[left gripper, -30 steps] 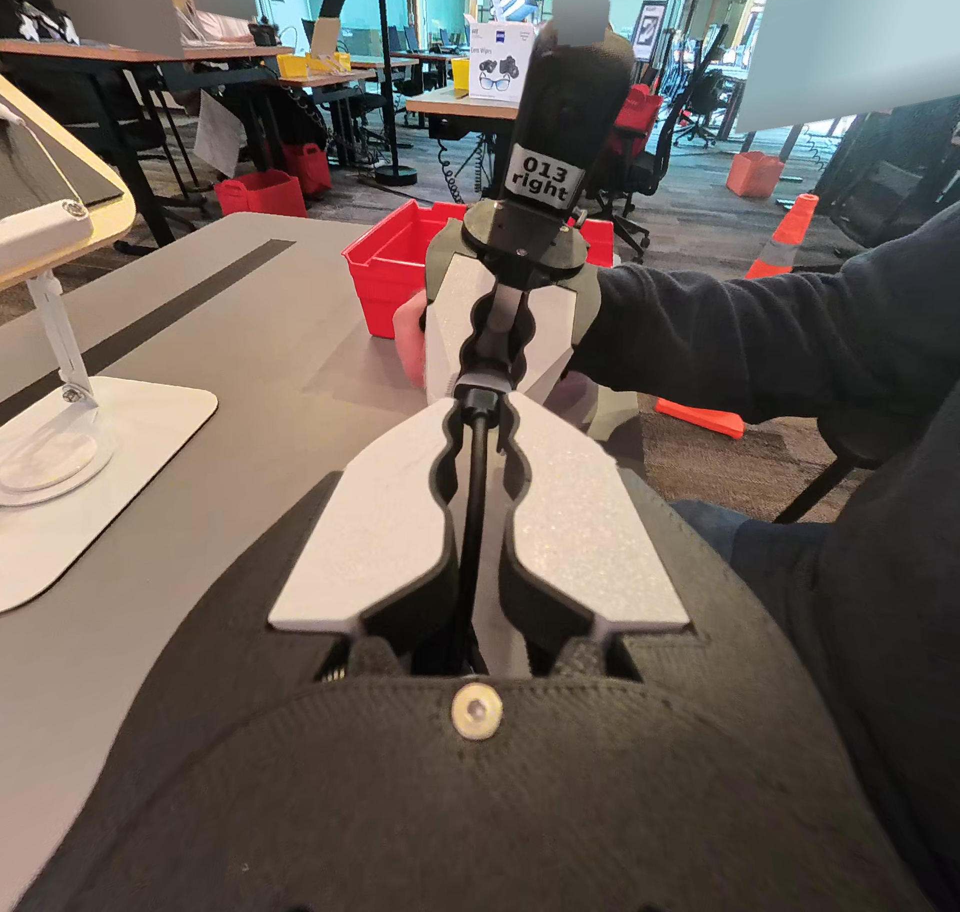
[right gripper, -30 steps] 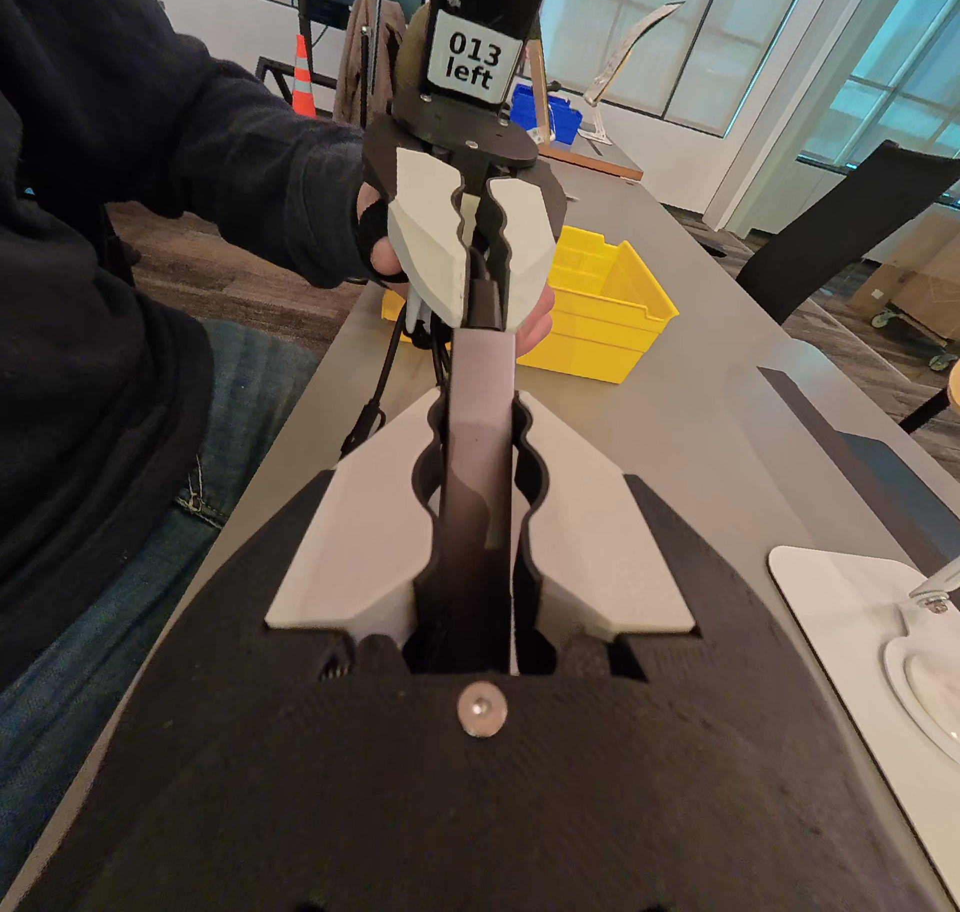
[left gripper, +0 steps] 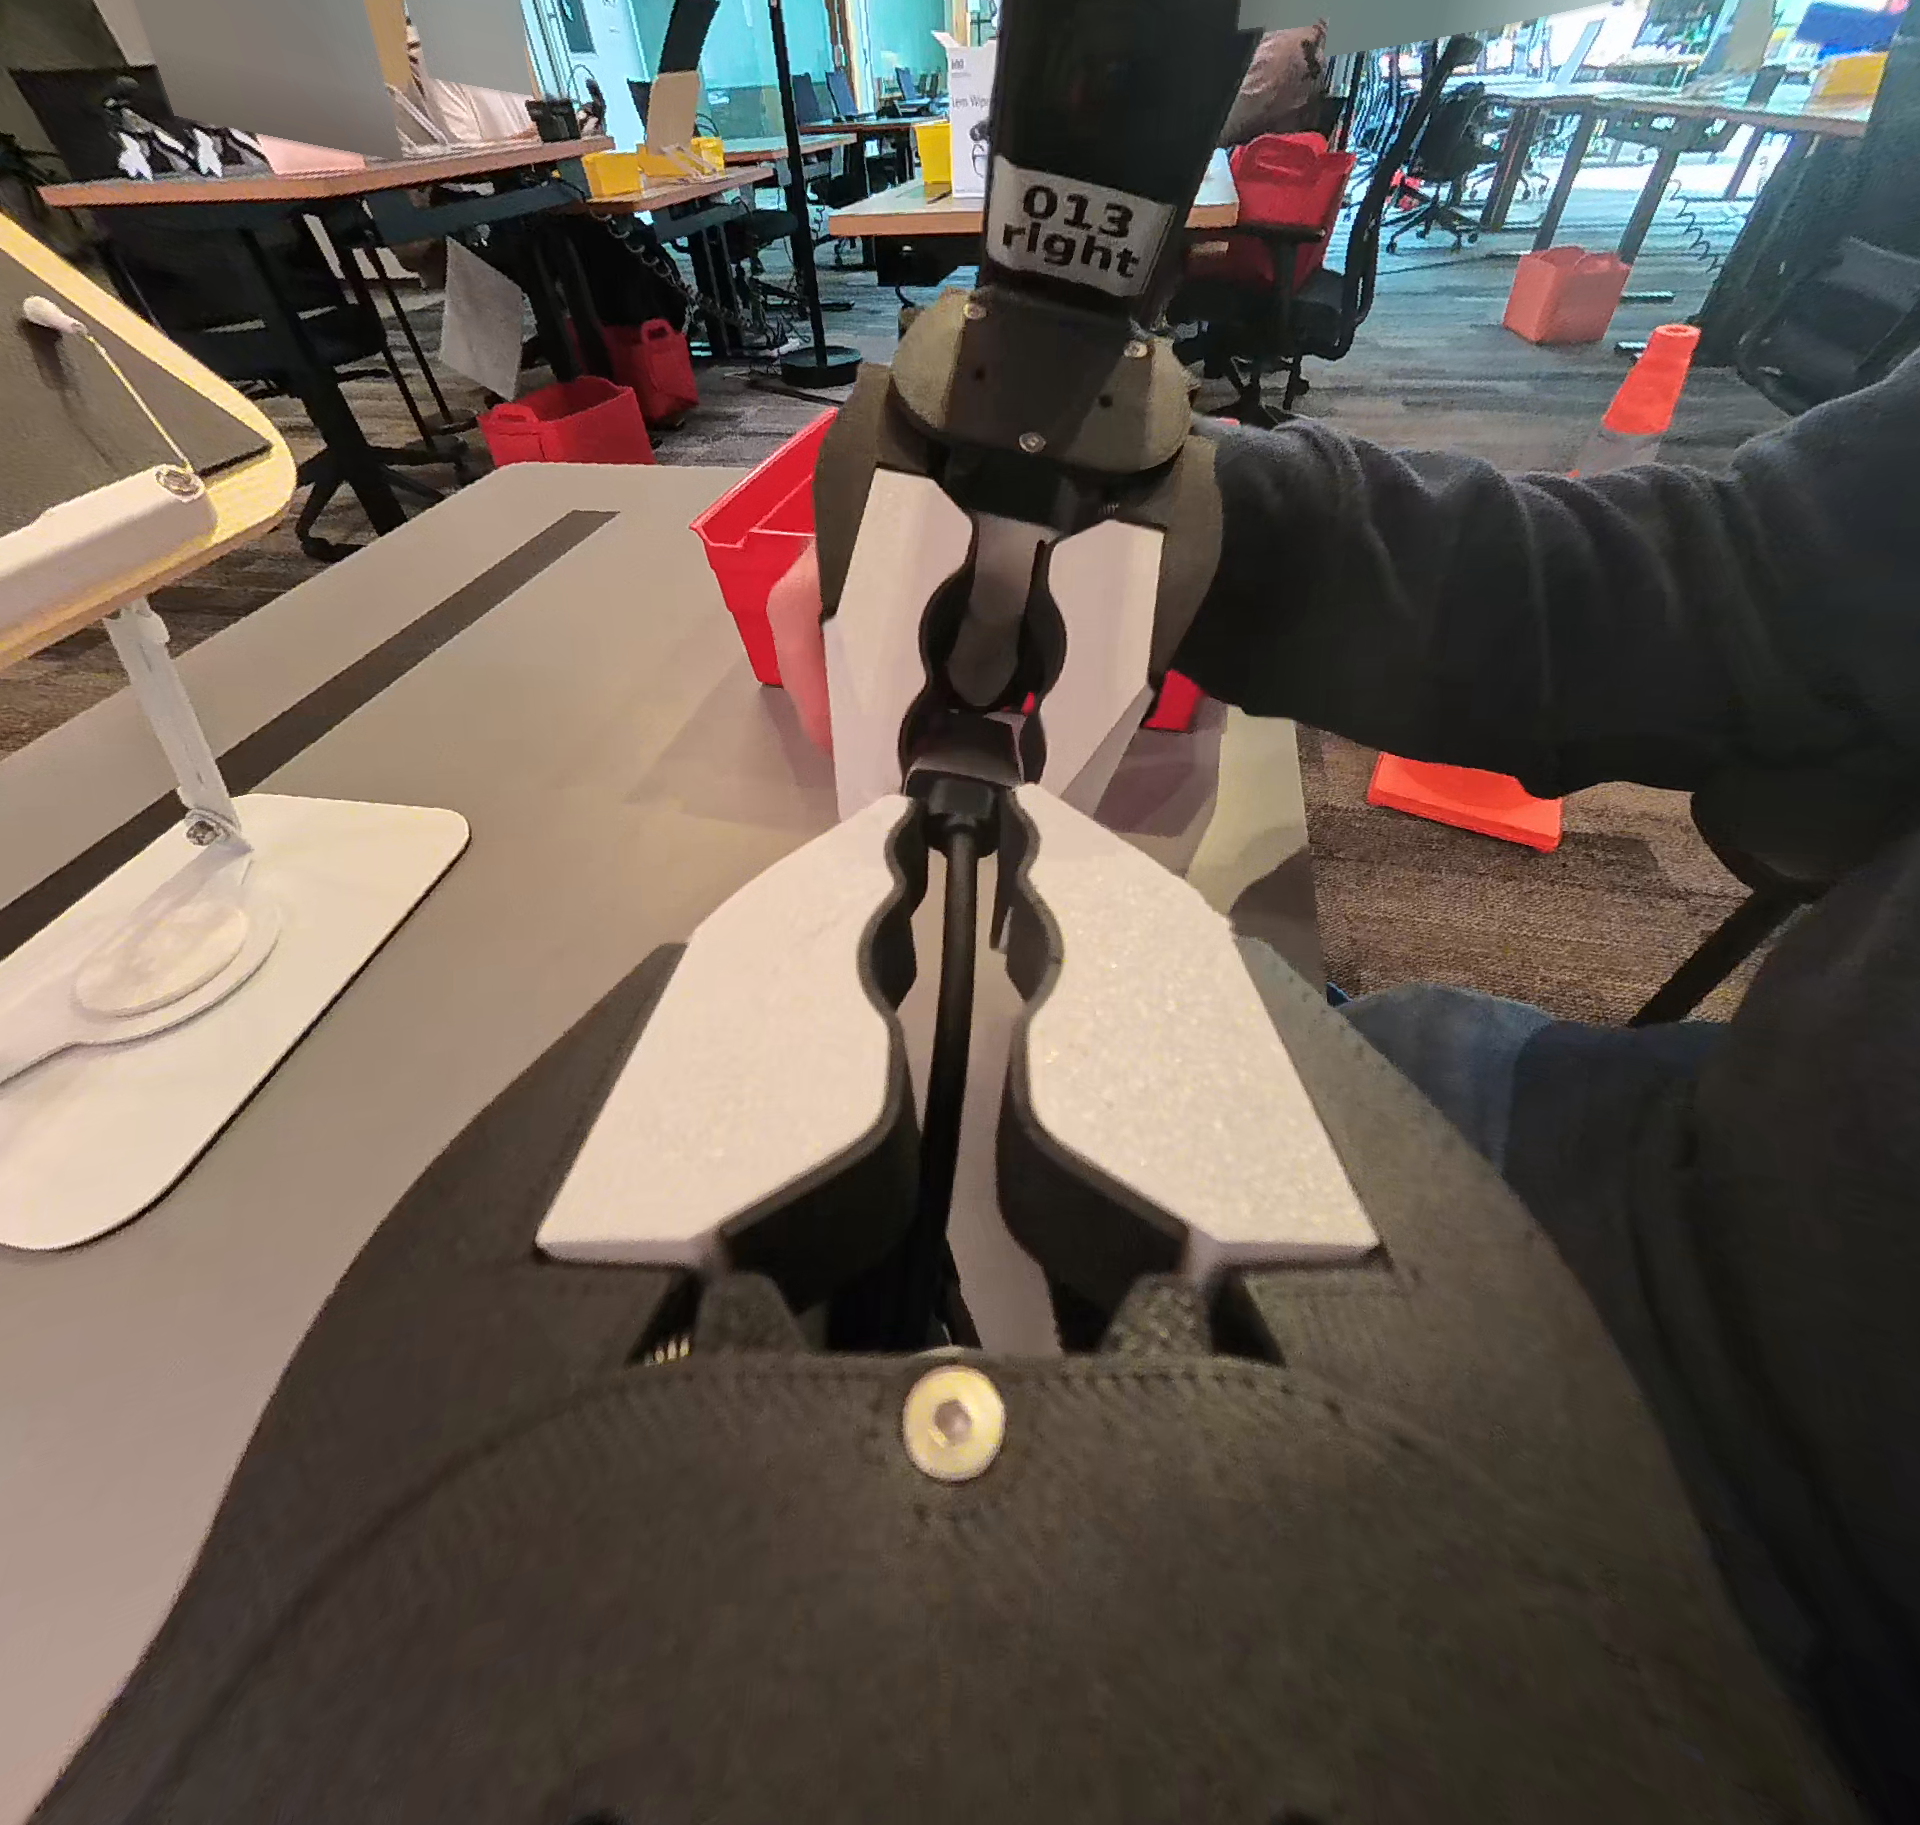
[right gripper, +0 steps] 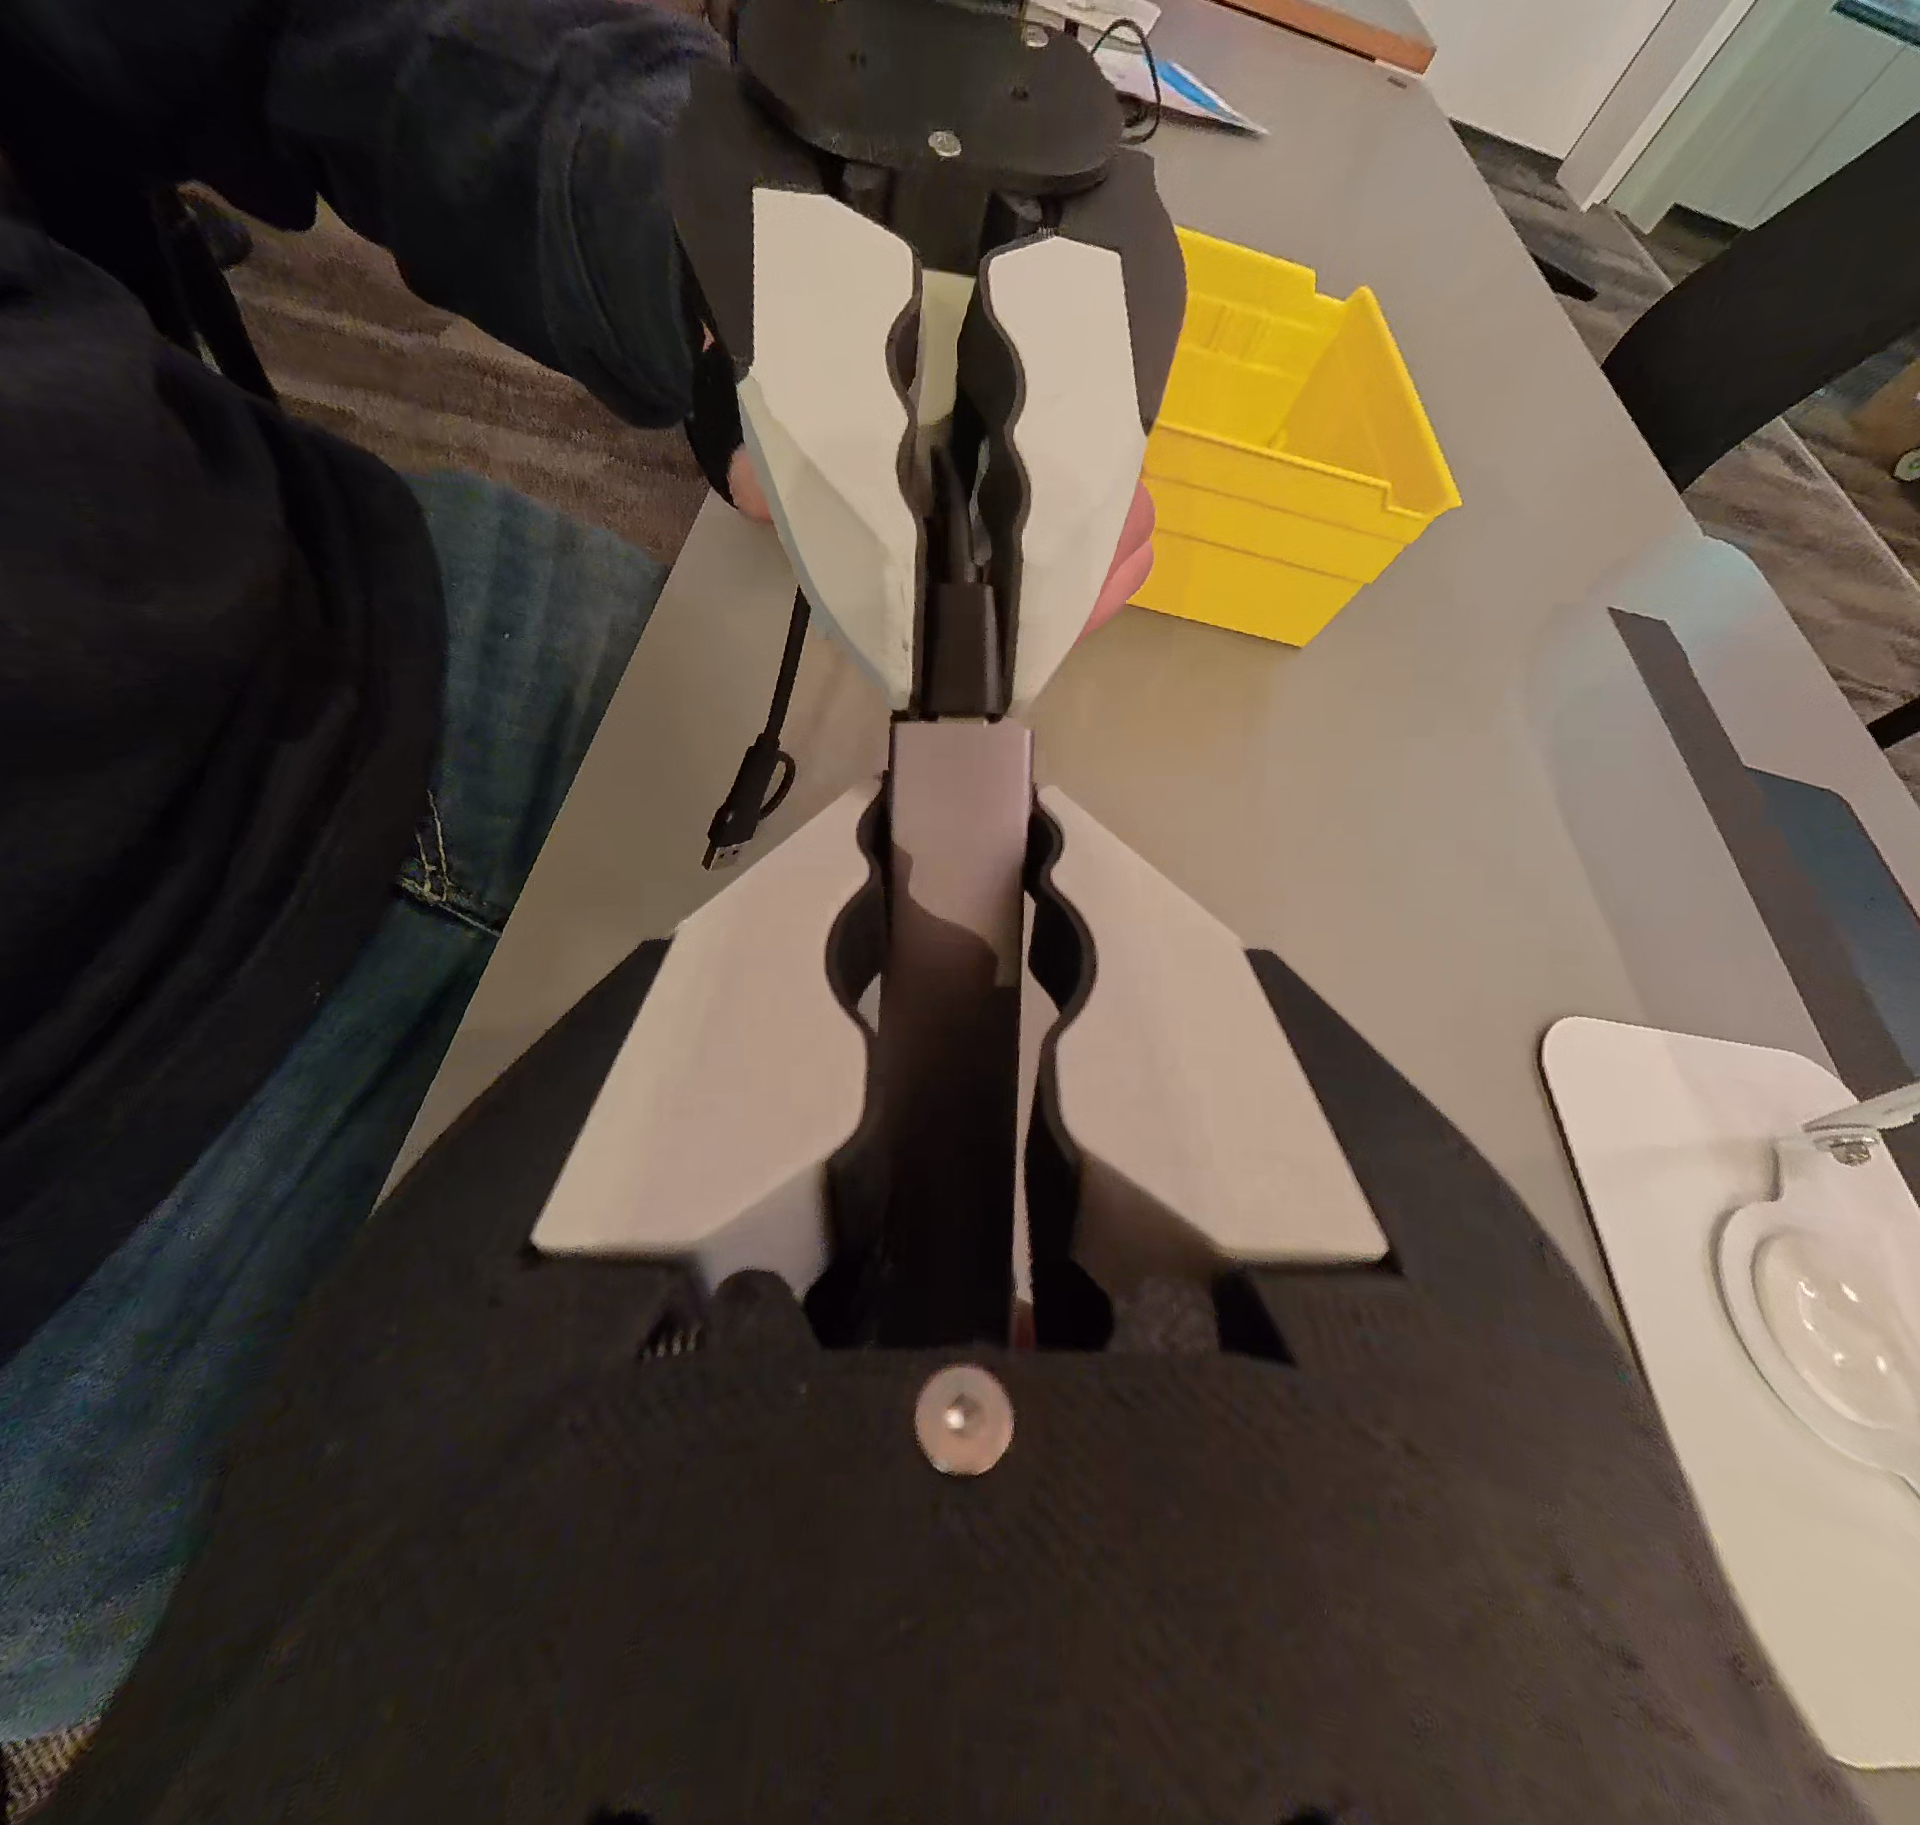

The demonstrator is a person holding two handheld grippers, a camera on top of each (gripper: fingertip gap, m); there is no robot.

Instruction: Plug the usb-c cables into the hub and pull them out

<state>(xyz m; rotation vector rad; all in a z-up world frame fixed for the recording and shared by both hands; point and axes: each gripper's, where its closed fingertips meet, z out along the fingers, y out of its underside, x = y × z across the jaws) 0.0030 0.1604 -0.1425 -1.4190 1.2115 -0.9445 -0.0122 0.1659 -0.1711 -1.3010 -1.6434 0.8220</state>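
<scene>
A grey counter [left gripper: 582, 736] in an open office carries a red bin [left gripper: 758, 570], a yellow bin [right gripper: 1288, 487] and a white stand base [left gripper: 208, 996], with bare surface between them. Held above the counter's near edge, the right gripper [right gripper: 956, 809] has its fingers clamped on the grey hub [right gripper: 961, 840]. The left gripper [left gripper: 961, 819] has its fingers pinched on the black usb-c cable [left gripper: 951, 996], whose plug meets the hub's end.

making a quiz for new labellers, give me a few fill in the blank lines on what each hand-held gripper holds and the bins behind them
1. The right hand-held gripper is shut on the flat grey metal ____.
2. The left hand-held gripper is shut on the plug of the thin ____ usb-c cable.
3. In the right wrist view, the plastic bin behind the far gripper is ____.
4. In the left wrist view, the plastic bin on the grey table is ____.

Missing words: hub; black; yellow; red
</scene>
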